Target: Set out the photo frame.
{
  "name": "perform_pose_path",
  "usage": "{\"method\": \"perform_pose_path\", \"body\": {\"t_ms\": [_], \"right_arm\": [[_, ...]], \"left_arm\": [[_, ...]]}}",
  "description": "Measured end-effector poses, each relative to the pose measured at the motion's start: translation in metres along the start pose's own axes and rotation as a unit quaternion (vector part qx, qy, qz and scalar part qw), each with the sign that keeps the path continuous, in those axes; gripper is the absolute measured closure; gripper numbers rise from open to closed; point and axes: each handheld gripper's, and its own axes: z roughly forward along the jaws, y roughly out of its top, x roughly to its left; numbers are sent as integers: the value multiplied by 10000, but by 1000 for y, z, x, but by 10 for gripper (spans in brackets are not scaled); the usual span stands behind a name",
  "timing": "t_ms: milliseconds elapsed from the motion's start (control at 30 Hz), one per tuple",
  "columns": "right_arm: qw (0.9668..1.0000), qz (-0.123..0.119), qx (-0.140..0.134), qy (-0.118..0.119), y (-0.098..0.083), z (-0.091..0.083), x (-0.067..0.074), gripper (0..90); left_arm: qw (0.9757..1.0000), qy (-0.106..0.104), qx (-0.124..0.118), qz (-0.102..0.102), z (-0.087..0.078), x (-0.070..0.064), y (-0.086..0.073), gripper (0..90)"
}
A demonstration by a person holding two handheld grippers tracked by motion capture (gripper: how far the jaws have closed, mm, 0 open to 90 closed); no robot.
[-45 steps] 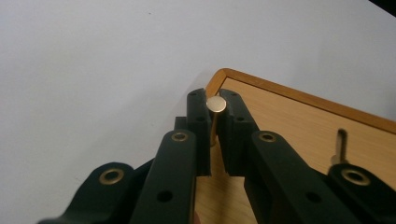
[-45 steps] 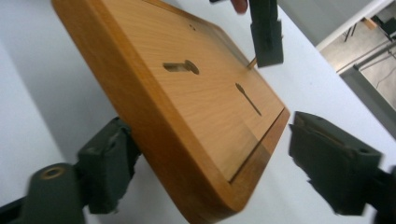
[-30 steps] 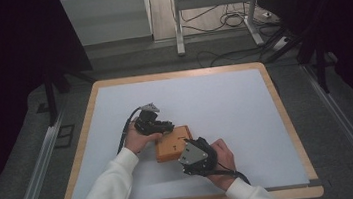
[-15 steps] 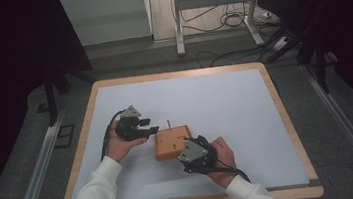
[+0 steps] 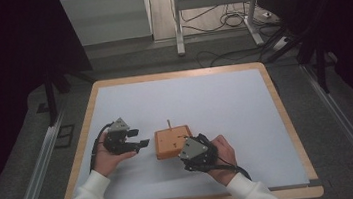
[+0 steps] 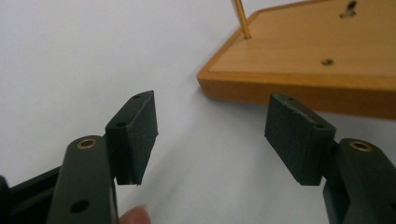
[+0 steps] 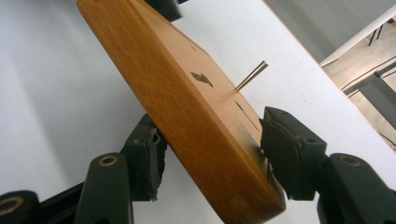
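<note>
Right claw (image 5: 190,146) pinches the near edge of the wooden block (image 5: 172,141) flat on the bench (image 5: 225,99); left claw (image 5: 138,138), jaws just spread and empty, stands beside it; recommend holding the block steady and realigning squarely on its brass pin (image 6: 241,18).
</note>
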Motion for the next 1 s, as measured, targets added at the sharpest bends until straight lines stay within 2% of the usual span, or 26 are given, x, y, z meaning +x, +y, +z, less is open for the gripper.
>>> {"method": "perform_pose_path", "body": {"t_ms": [167, 500, 767, 1000], "right_arm": [[10000, 21, 47, 62, 5, 0, -6, 435], [9997, 41, 155, 171, 14, 0, -18, 458], [9989, 21, 229, 409, 25, 3, -32, 482], [9984, 9, 232, 523, 31, 4, -36, 503]], "left_arm": [[10000, 13, -28, 10, -7, -5, -8, 332], [9998, -23, 148, 119, -1, -12, -20, 324], [9999, -63, 110, -68, -2, -8, -22, 317], [9998, -125, 181, -33, 1, -10, -23, 310]]}}
